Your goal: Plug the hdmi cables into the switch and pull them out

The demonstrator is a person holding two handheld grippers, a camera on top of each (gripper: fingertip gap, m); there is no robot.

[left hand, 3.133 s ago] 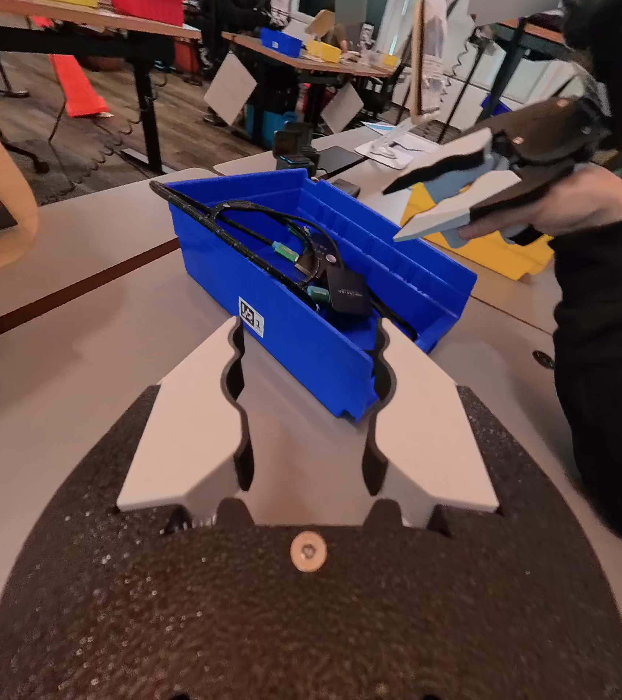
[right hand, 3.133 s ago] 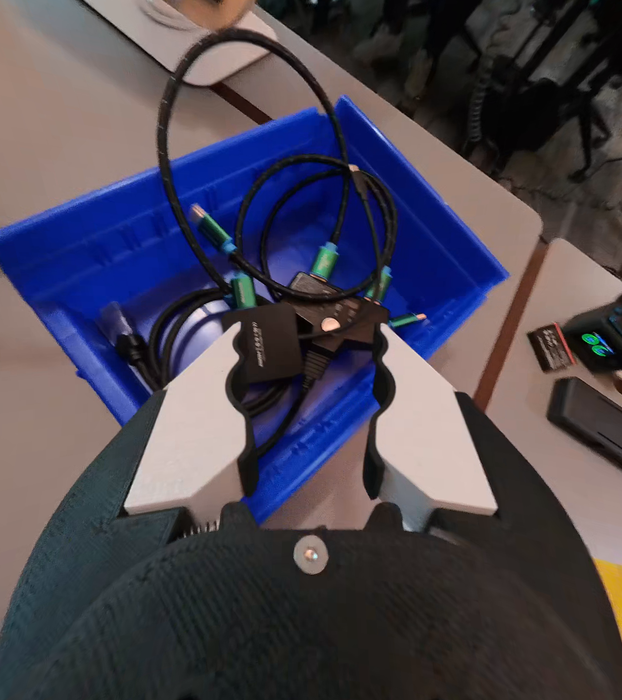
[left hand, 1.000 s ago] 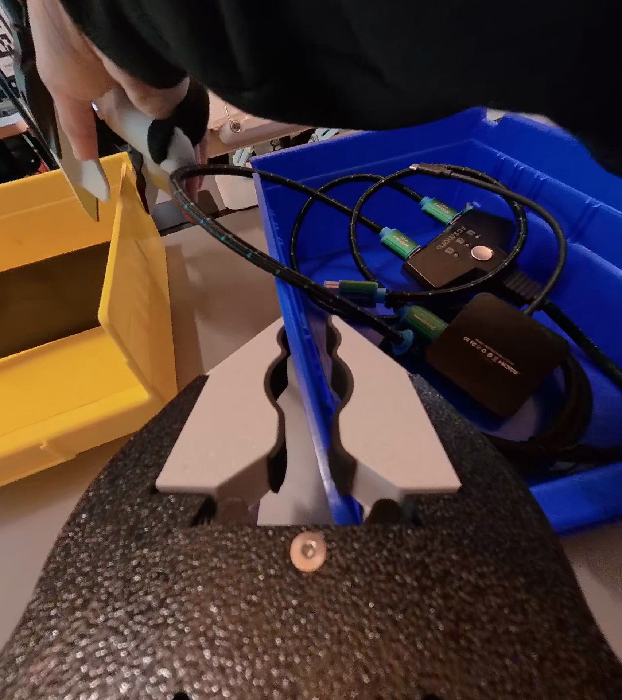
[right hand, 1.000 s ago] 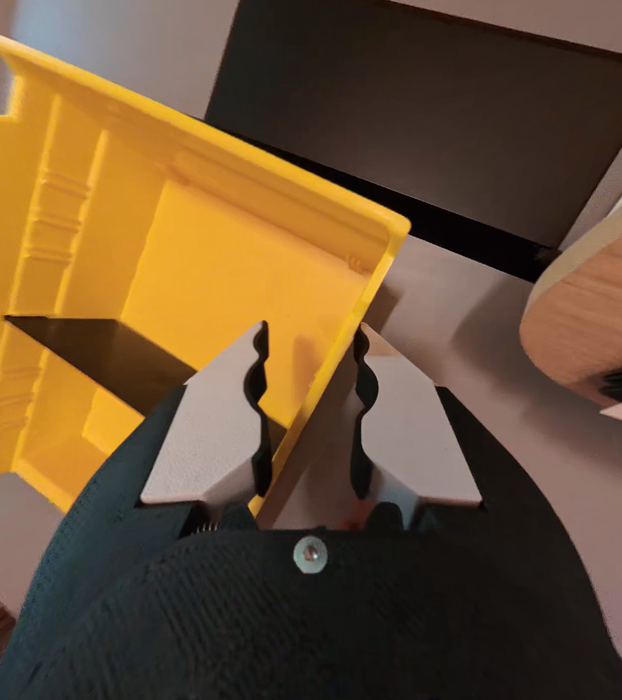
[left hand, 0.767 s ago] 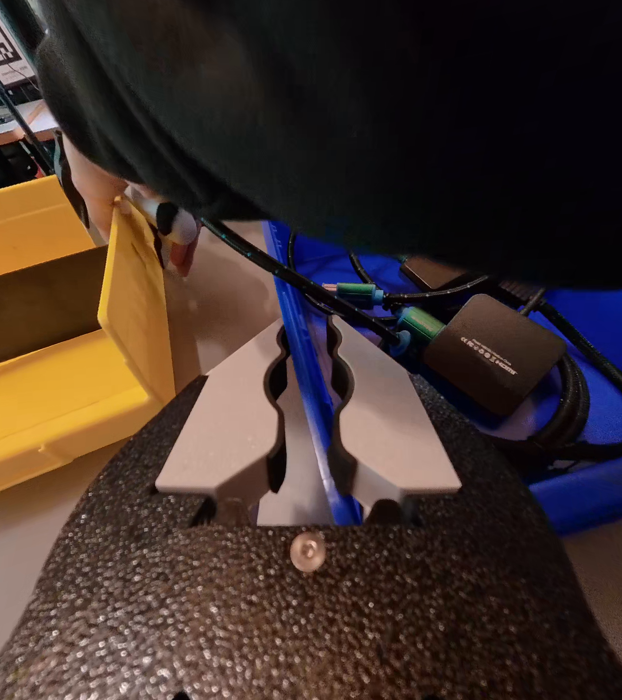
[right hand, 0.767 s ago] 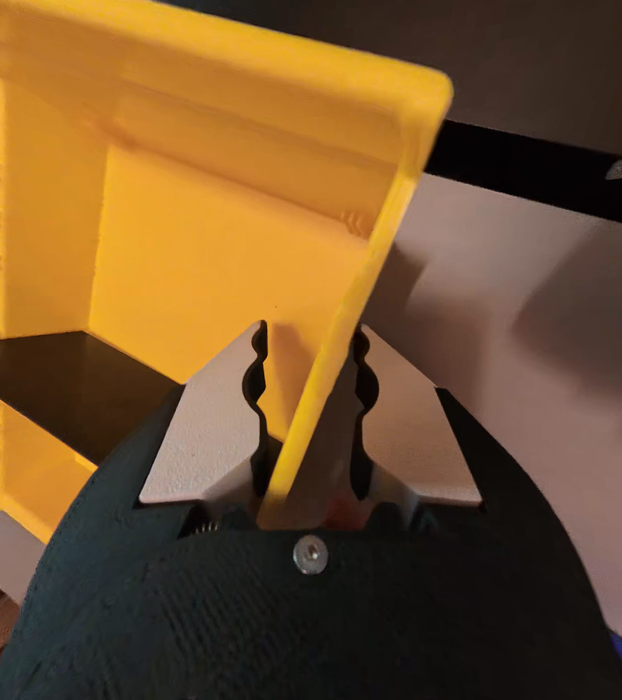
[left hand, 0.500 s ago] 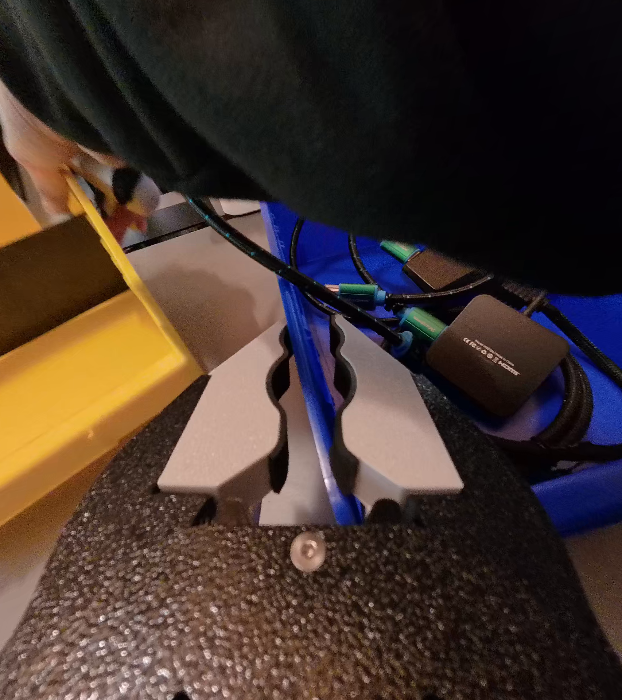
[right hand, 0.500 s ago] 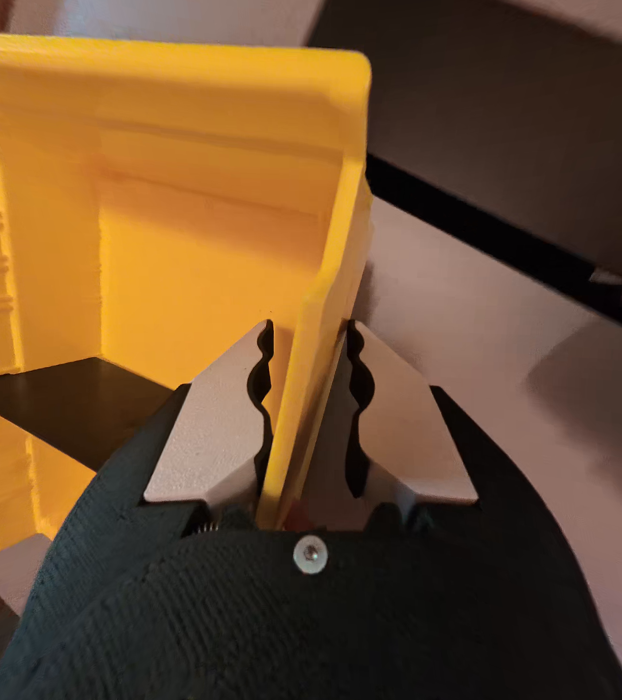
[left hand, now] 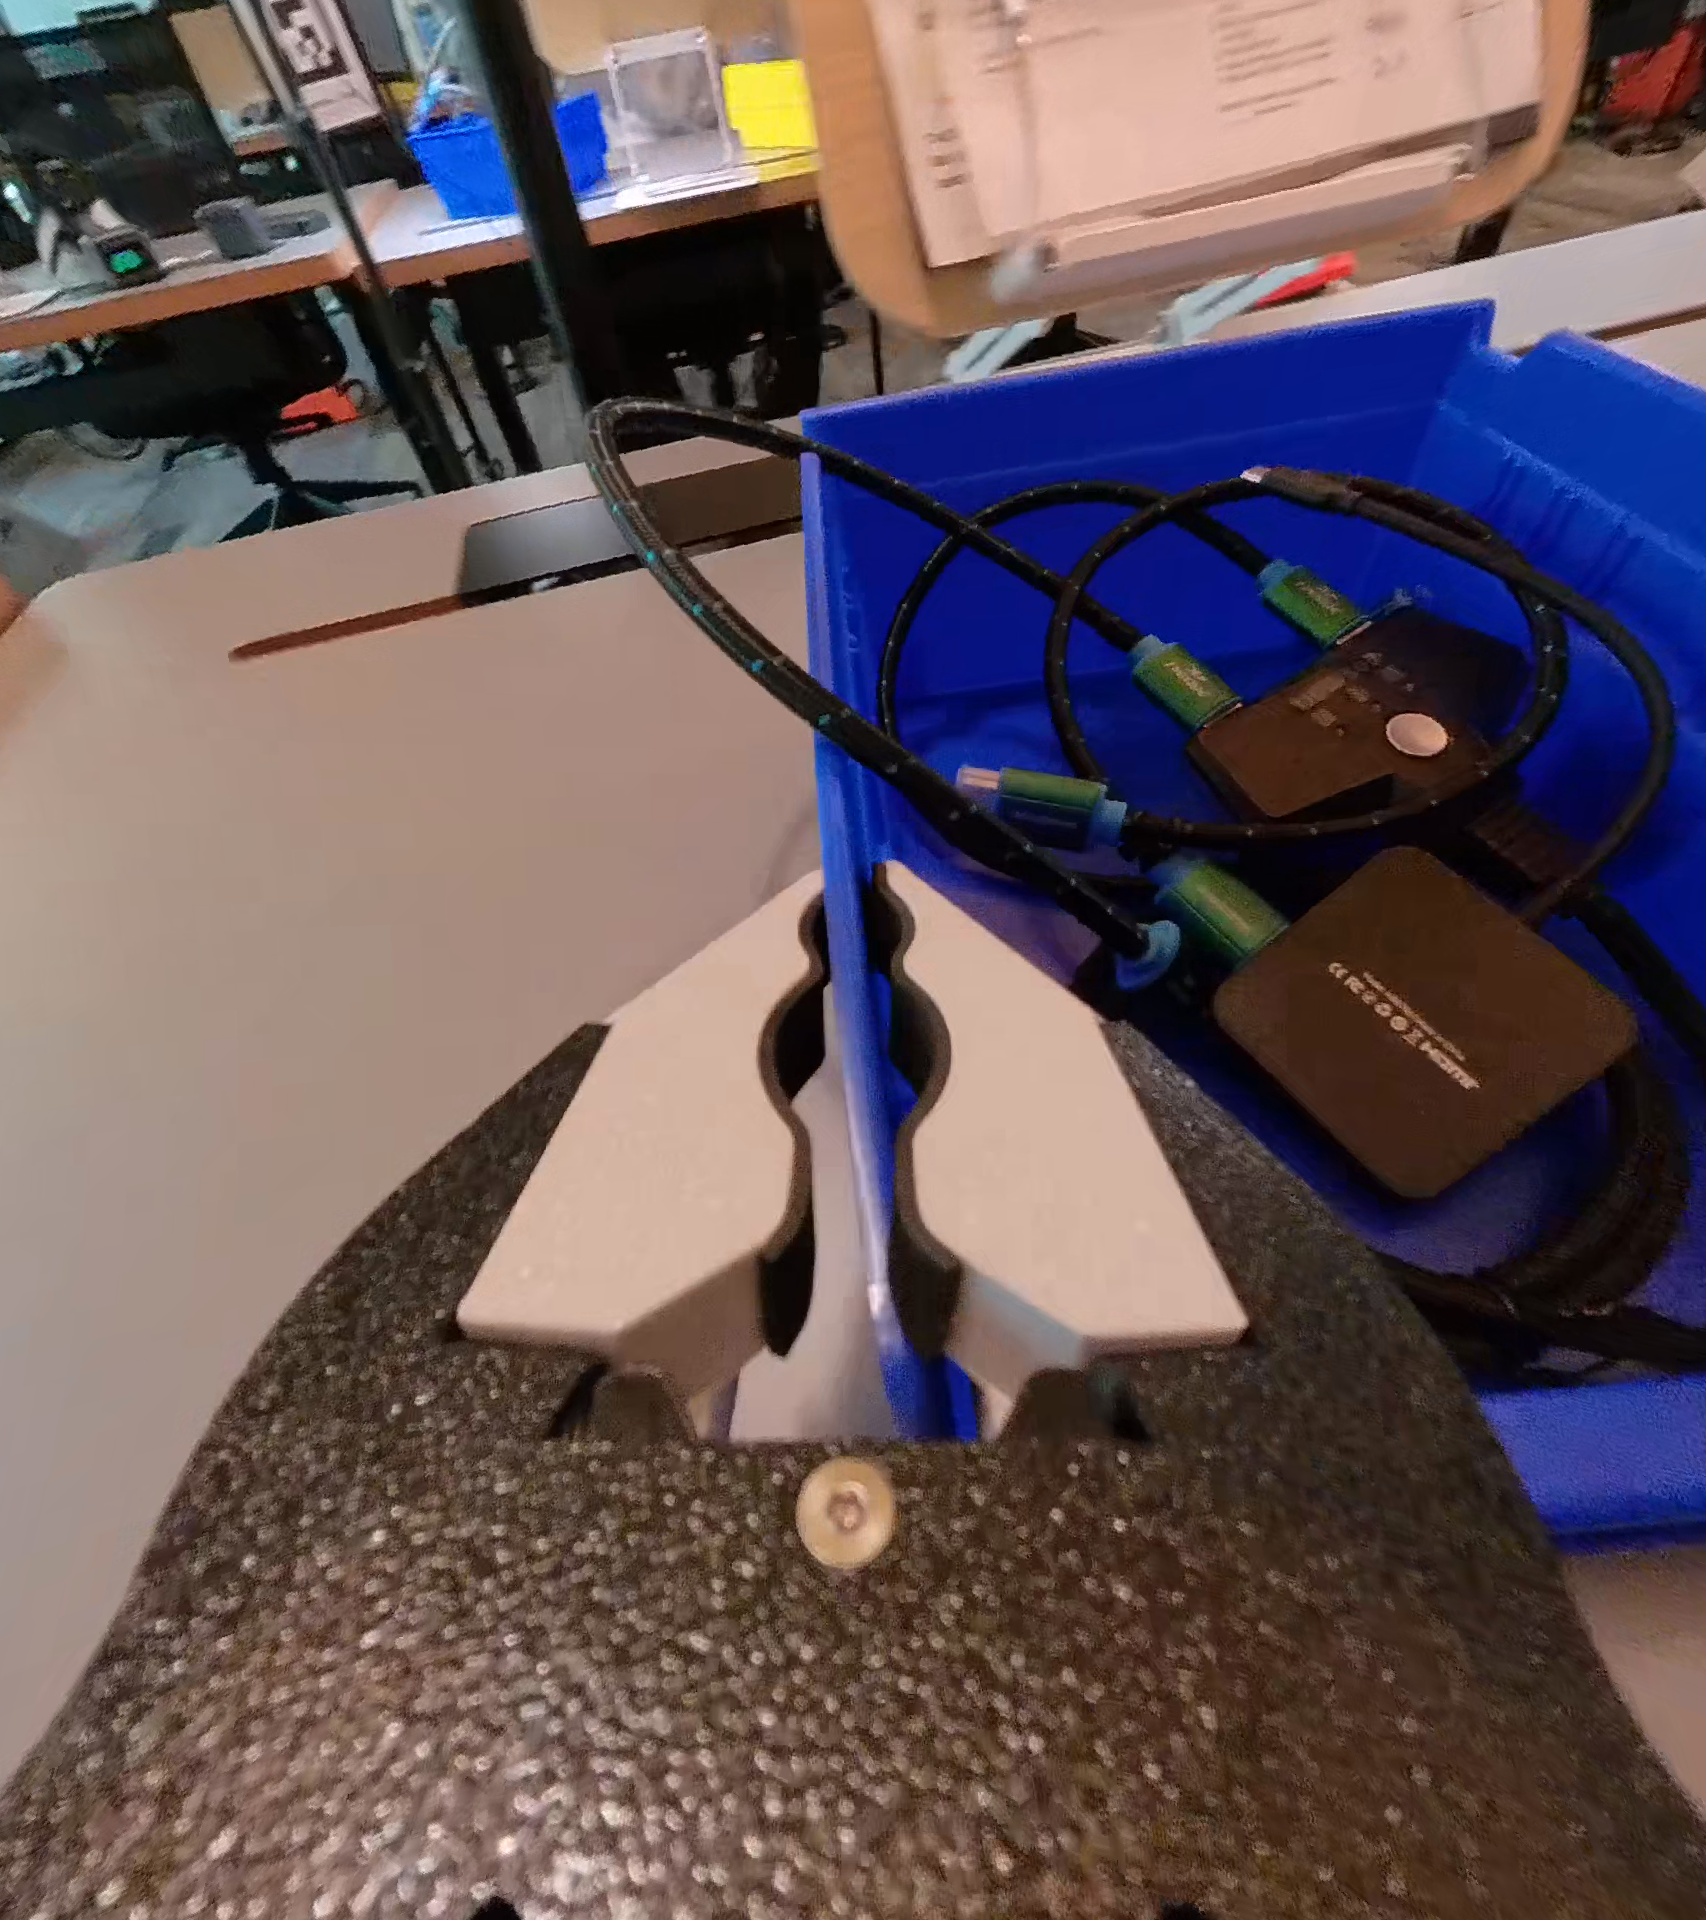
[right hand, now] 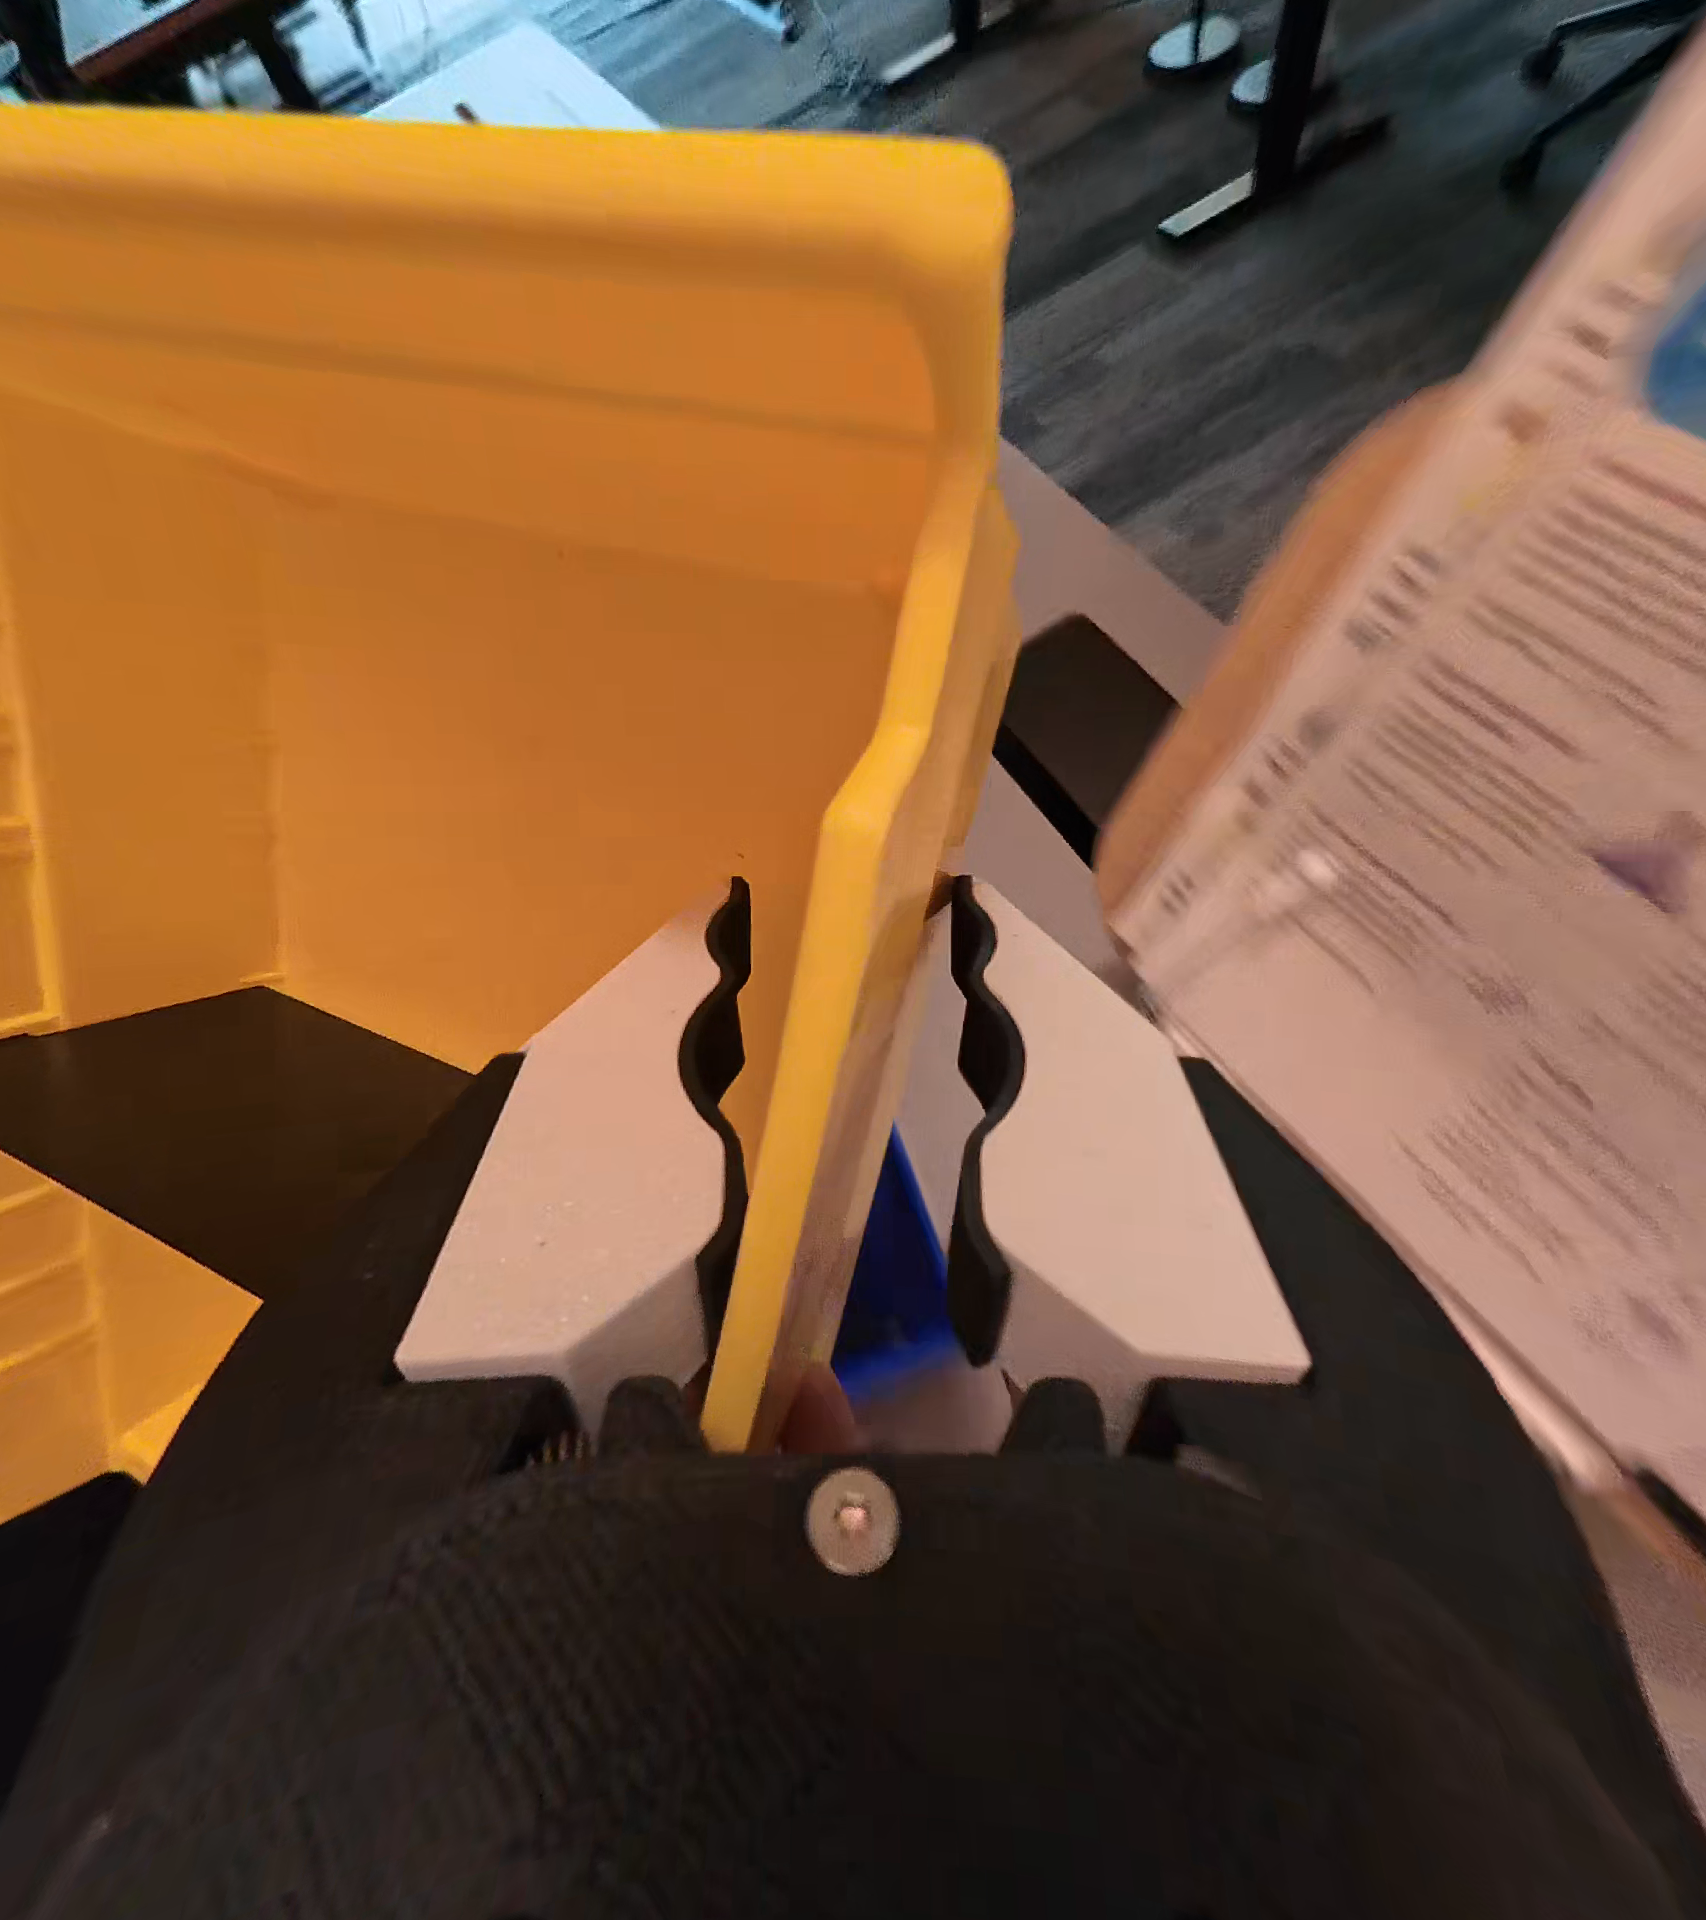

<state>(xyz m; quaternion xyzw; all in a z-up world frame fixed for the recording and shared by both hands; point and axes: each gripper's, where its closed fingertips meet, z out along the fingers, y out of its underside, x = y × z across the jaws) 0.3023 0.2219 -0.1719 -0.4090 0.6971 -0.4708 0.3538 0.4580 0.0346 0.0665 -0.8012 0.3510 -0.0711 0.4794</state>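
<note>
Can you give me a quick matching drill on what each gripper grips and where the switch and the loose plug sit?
Things:
1. left gripper
2. right gripper
3. switch with the round button
4. loose green plug

States:
A. lies in the blue bin, plugged into nothing
B. jaws astride the yellow bin wall
C. jaws astride the blue bin wall
D. in the blue bin with two green plugs in it

Pairs: 1-C, 2-B, 3-D, 4-A
</note>
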